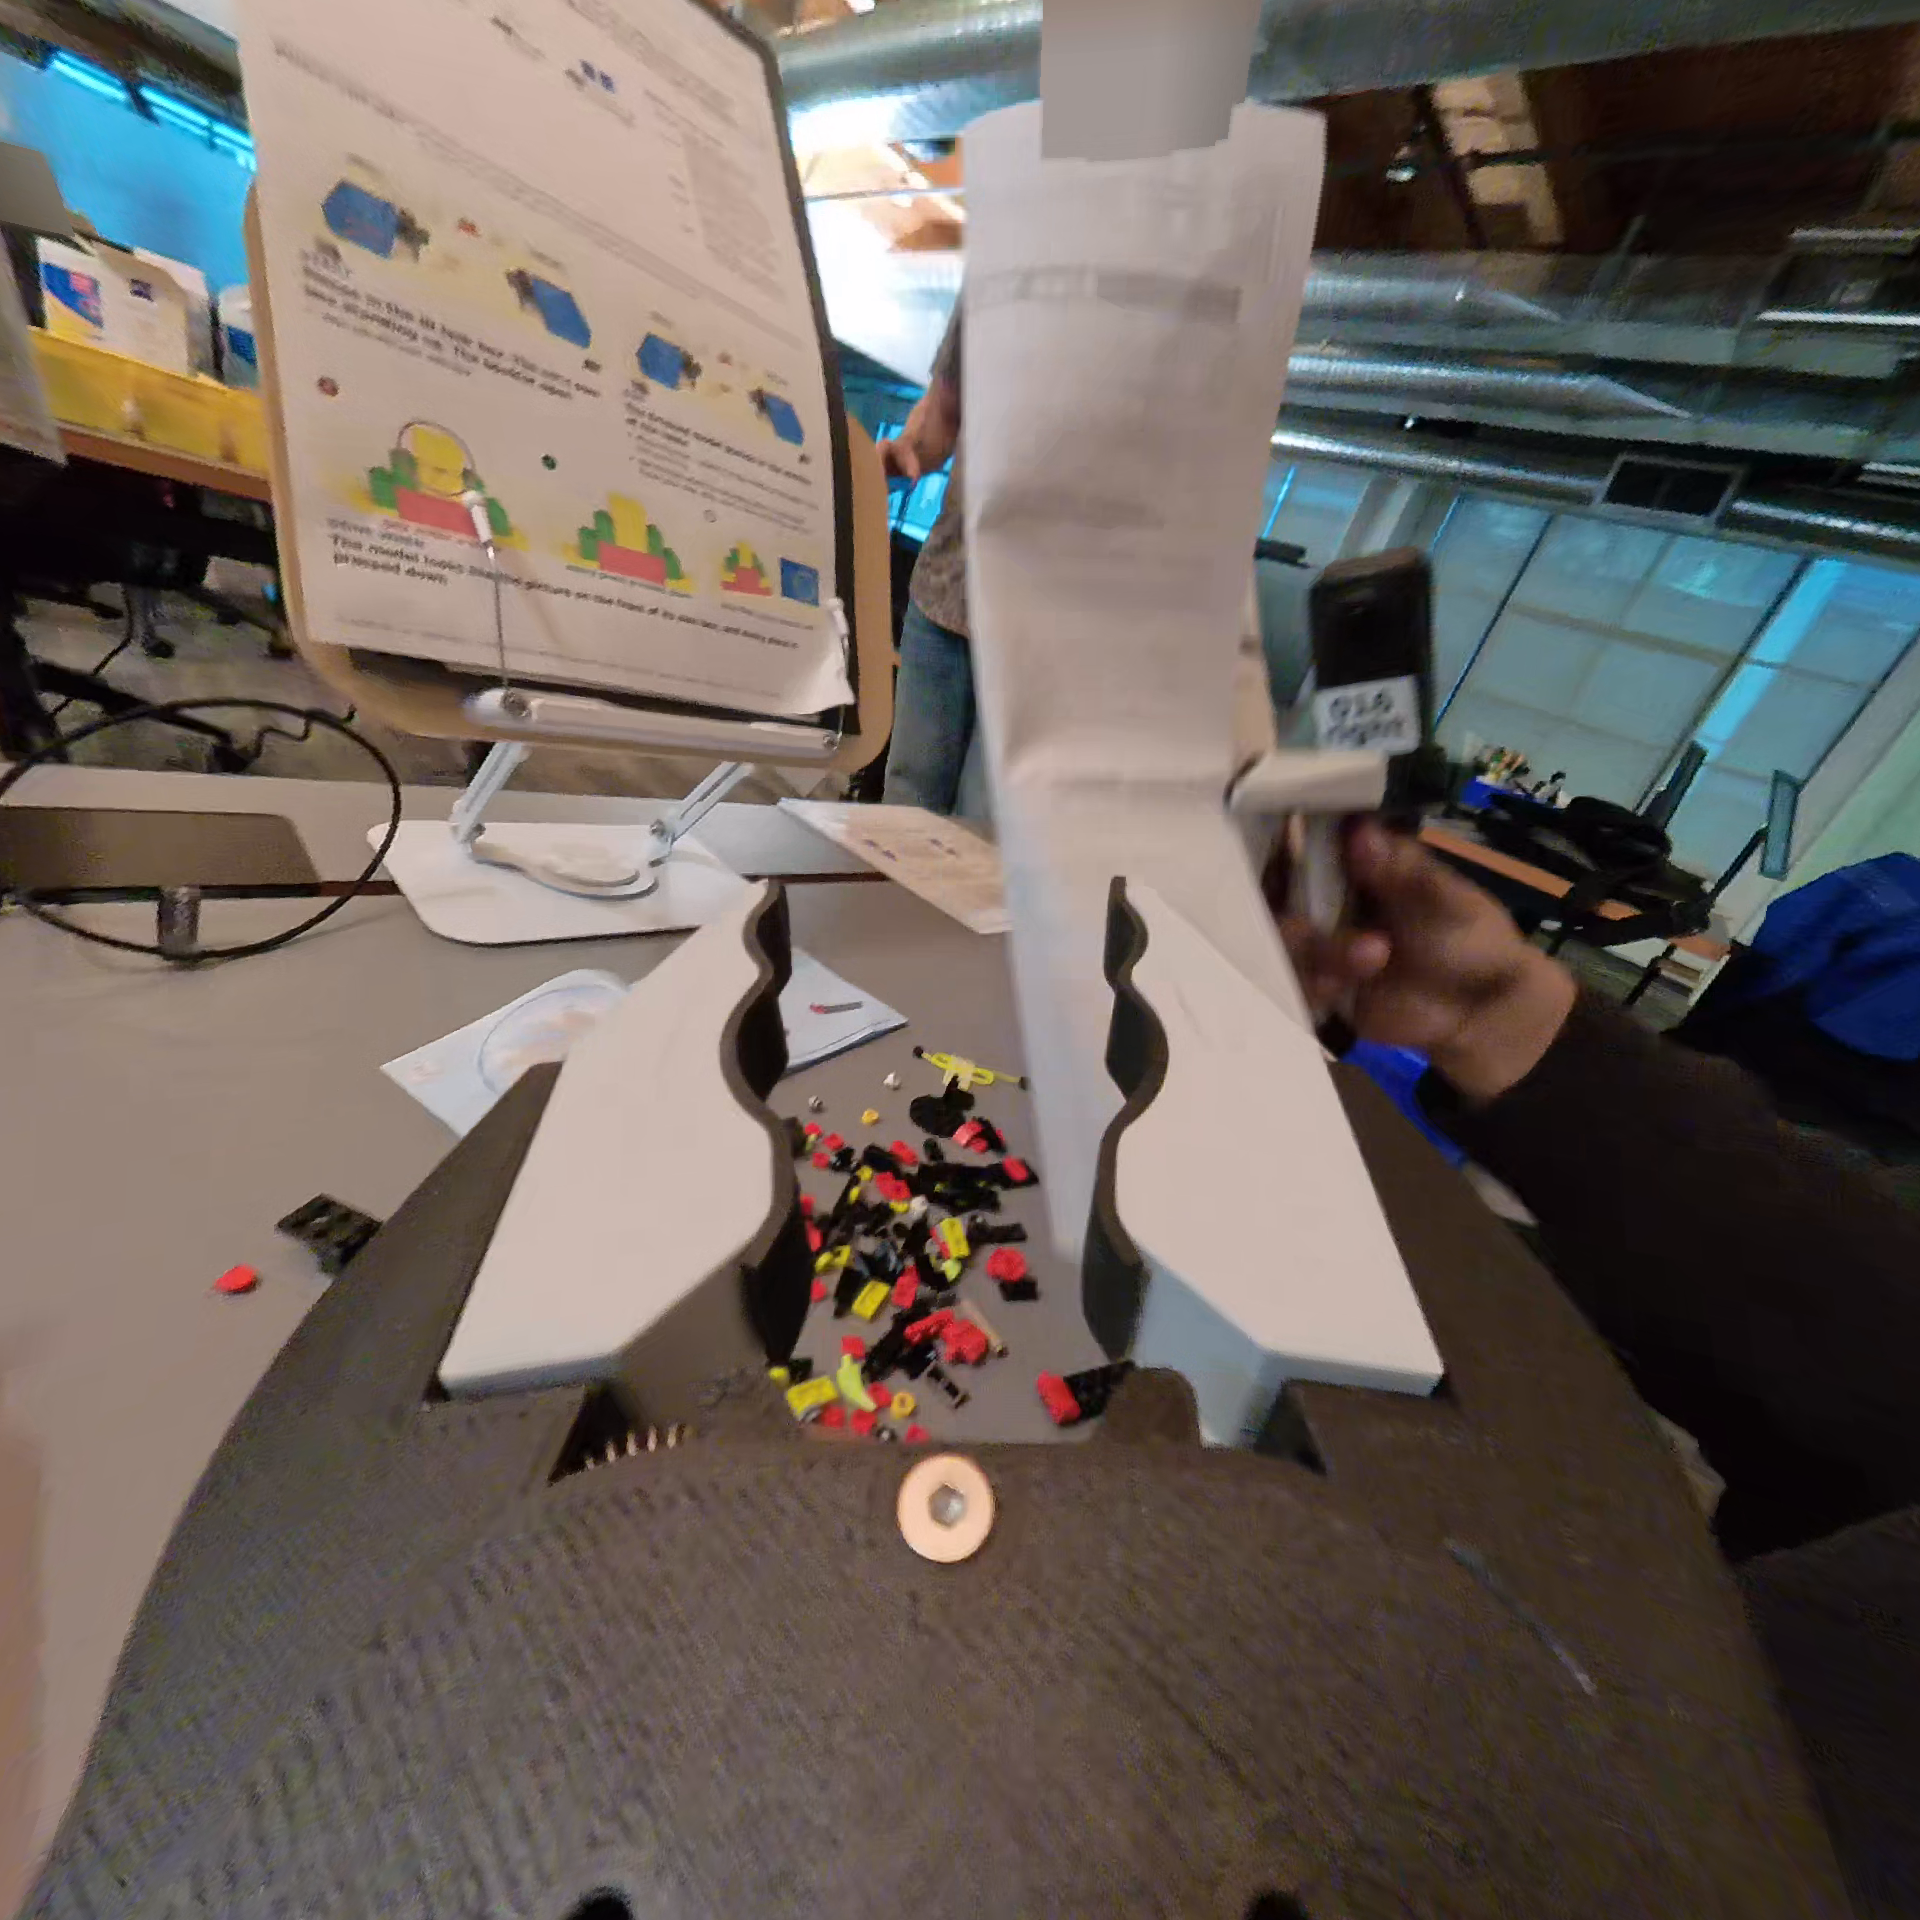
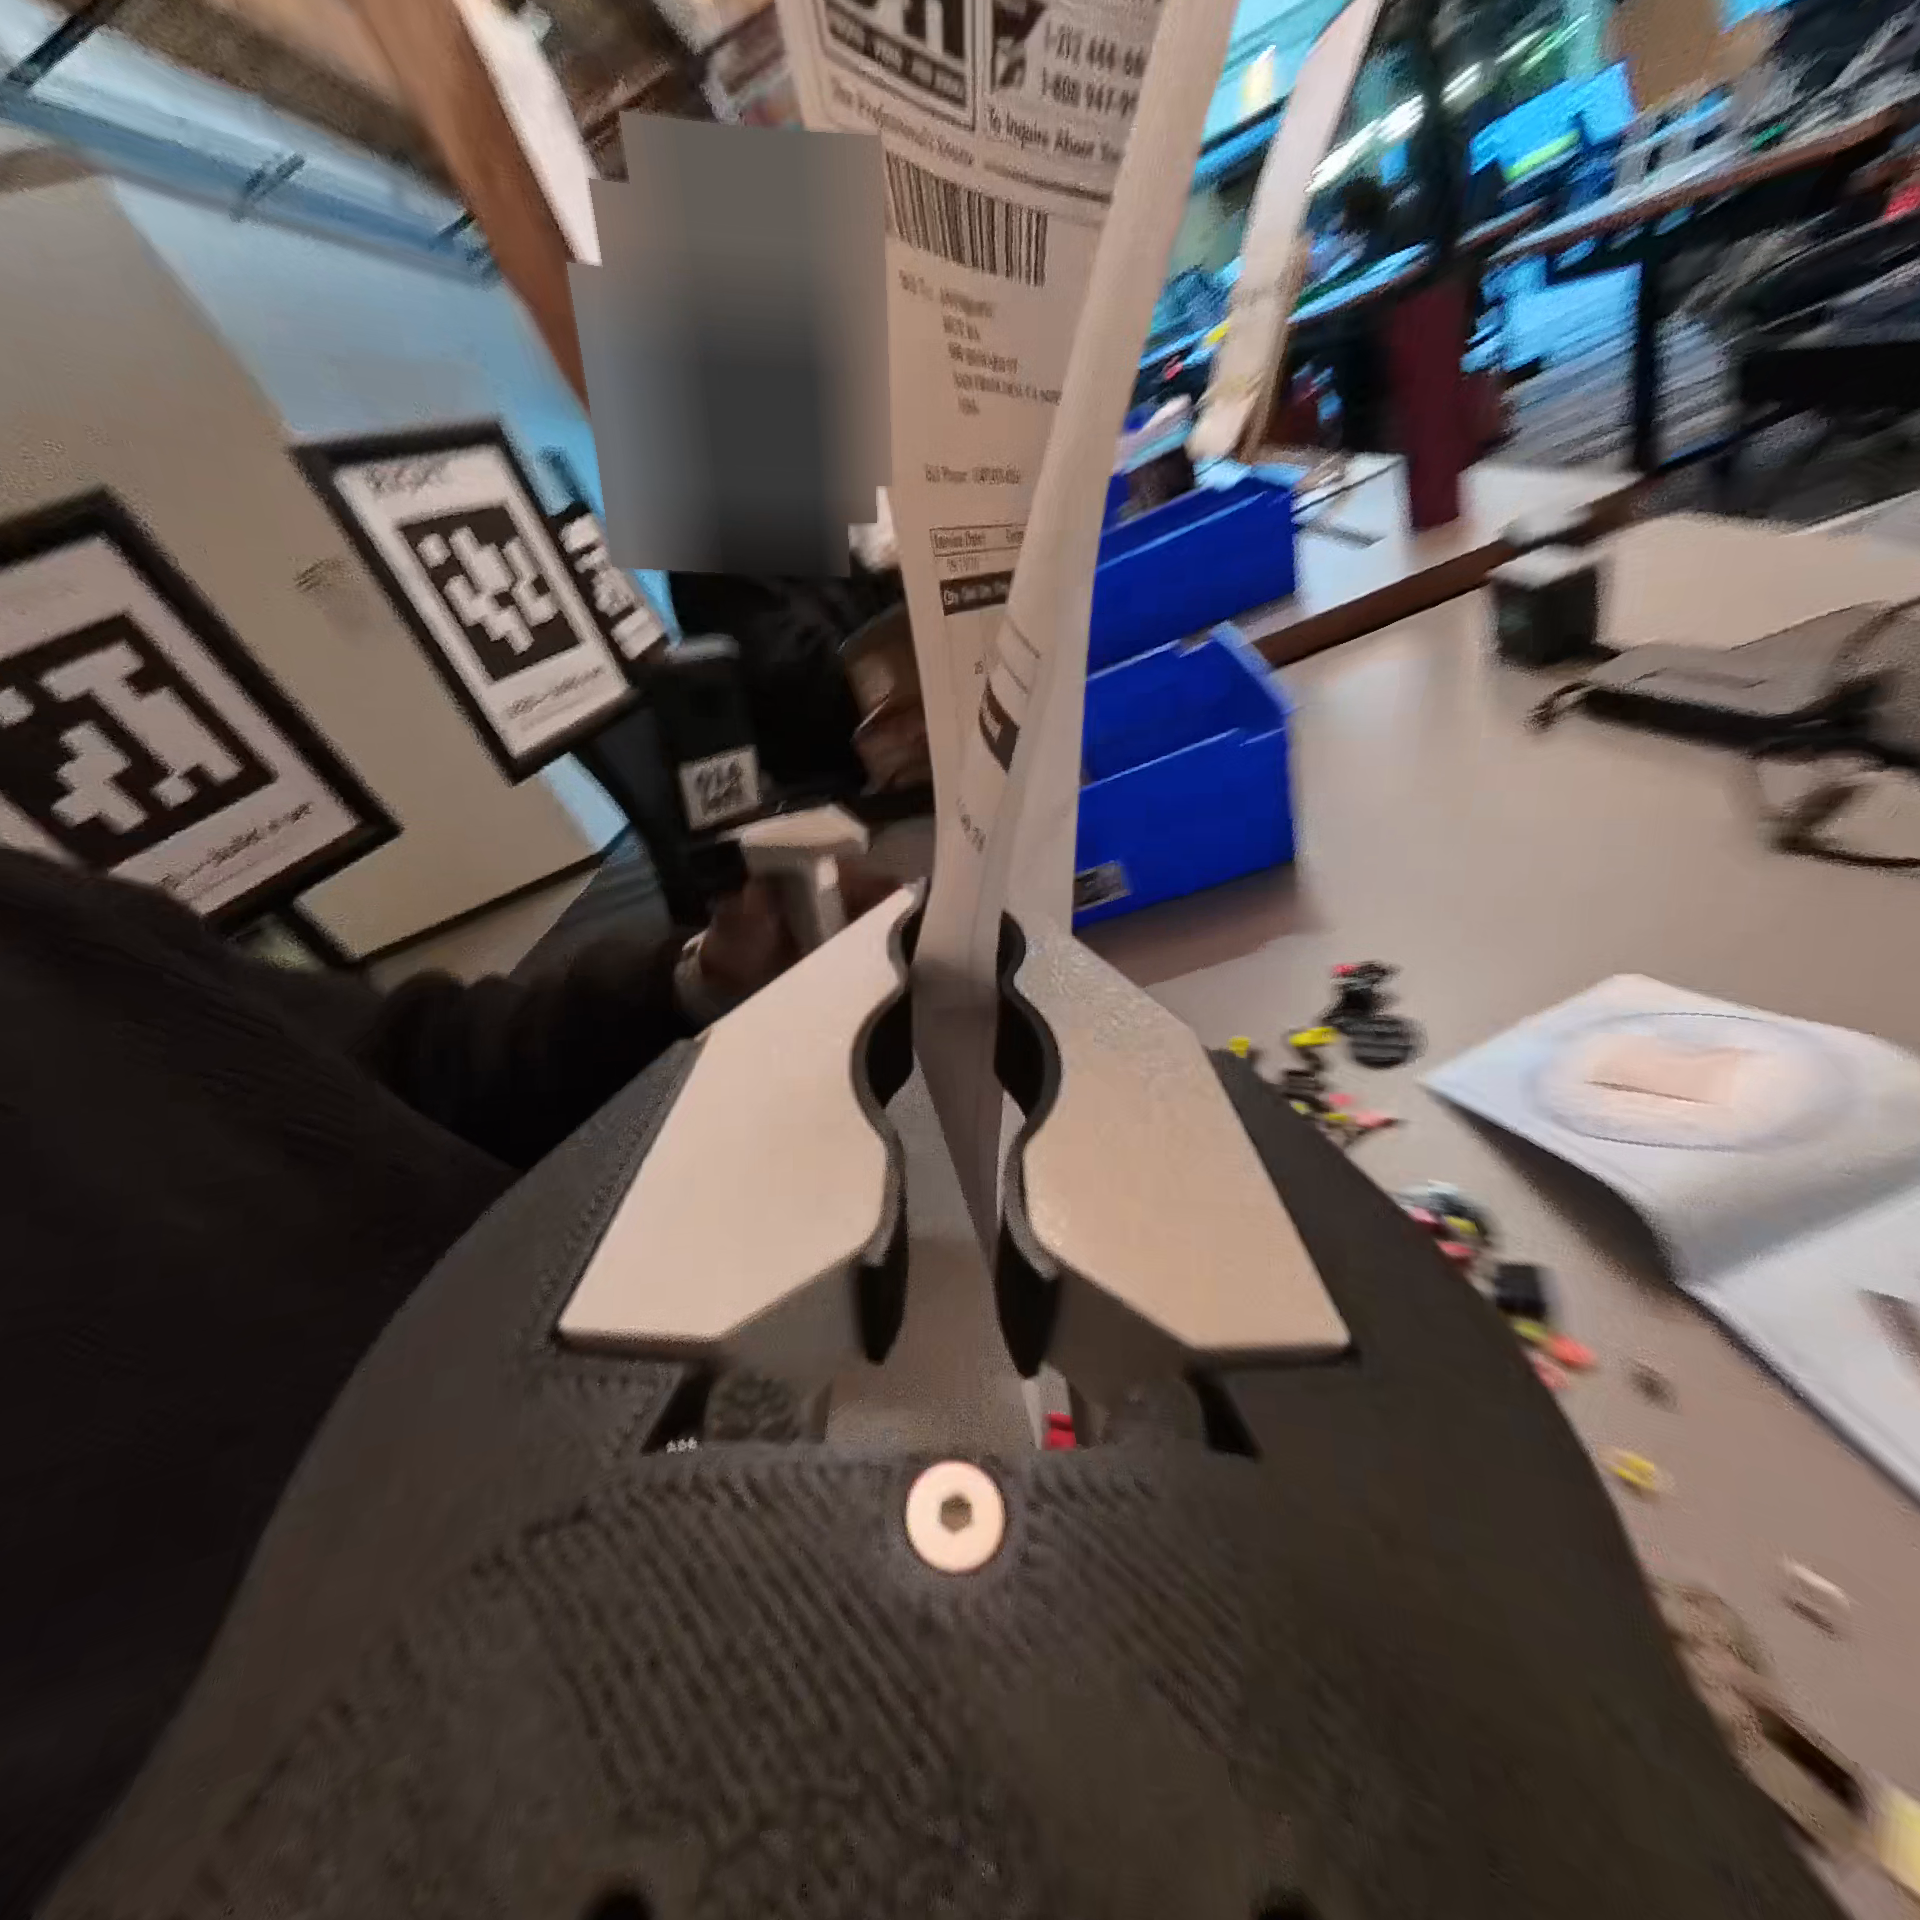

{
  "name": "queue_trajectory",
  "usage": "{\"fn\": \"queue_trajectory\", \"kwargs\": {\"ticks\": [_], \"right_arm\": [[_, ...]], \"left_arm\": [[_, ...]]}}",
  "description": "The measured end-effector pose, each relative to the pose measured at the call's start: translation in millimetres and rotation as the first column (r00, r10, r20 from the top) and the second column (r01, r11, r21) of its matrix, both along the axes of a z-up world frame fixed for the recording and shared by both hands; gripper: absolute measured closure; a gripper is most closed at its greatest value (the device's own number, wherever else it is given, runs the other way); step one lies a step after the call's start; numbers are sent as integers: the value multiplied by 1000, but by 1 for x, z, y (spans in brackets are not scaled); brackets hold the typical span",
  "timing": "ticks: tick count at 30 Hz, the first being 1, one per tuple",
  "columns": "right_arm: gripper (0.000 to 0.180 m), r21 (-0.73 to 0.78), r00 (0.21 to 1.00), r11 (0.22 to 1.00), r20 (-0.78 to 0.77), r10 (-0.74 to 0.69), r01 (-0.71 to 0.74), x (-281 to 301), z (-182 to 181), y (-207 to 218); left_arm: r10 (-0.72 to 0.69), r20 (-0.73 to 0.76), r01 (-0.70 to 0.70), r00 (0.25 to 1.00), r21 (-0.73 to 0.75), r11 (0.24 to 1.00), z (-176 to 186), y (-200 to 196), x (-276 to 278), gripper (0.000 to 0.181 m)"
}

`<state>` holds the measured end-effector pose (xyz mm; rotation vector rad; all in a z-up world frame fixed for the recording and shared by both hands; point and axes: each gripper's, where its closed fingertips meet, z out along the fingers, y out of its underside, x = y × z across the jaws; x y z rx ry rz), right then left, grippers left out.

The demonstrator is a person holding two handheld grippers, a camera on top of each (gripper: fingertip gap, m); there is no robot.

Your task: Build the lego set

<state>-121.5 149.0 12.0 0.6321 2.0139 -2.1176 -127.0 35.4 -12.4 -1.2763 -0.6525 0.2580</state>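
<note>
Left wrist view: left gripper (image 1: 940, 1122) has its white fingers spread wide, nothing between them. Below and ahead of the gap, a scattered pile of small red, black and yellow lego pieces (image 1: 914, 1236) lies loose on the grey tabletop (image 1: 208, 1039). Just past the pile, a small yellow-green partly built lego piece (image 1: 966, 1070) sits alone. Off to the gripper's left, a lone red lego stud (image 1: 237, 1280) and a black lego plate (image 1: 327, 1231) lie well apart from the pile. Farther ahead-left, a white stand with a printed instruction sheet (image 1: 540, 343) stands upright; a pale blue booklet (image 1: 831, 1013) lies flat between stand and pile. A long white folded paper sheet (image 1: 1122, 540) hangs upright just right of the gap, its lower end down beside the right finger. Beyond it, a hand (image 1: 1423, 956) in a dark sleeve grips the other gripper's handle.

Right wrist view, blurry: right gripper (image 2: 956, 1029) is closed down narrow, its fingers pinching the same white paper sheet (image 2: 997, 436), which rises up from the tips. To this gripper's right, lego pieces (image 2: 1351, 1039) are strewn on the table beside the pale booklet (image 2: 1683, 1122). Ahead, blue plastic bins (image 2: 1184, 748) are stacked. To the left, white boards with black square marker patterns (image 2: 488, 592) lean.
</note>
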Motion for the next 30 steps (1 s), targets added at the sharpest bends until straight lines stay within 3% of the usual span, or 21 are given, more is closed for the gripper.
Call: {"fn": "queue_trajectory", "kwargs": {"ticks": [4, 8, 10, 14, 19, 24, 27, 30], "right_arm": [[173, -32, 965, 965, -11, -260, 260, -50, 41, 112], [173, -37, 853, 853, 62, -519, 521, -121, 63, 252], [173, 4, 776, 784, 133, -616, 621, -163, 52, 318], [173, 131, 591, 671, 373, -715, 730, -238, -12, 416], [173, 207, 405, 610, 582, -705, 765, -296, -94, 459], [172, 209, 366, 670, 705, -608, 712, -331, -154, 439], [172, 272, 328, 662, 701, -634, 698, -343, -181, 438], [153, 314, 285, 617, 678, -678, 722, -350, -190, 452]], "left_arm": [[18, 31, -16, 999, -60, 998, -26, -4, -8, 123], [1, 71, 5, 997, -76, 997, -41, -2, -17, 123], [-22, 93, 29, 995, -72, 997, -45, 4, -20, 123], [-57, 105, 67, 993, -94, 993, -52, 19, -25, 123], [-81, 101, 95, 992, -152, 984, -64, 33, -29, 123], [-104, 141, 125, 985, -156, 980, -76, 42, -38, 123], [-111, 171, 138, 979, -159, 978, -84, 44, -42, 122], [-108, 185, 138, 977, -156, 978, -86, 41, -44, 122]]}}
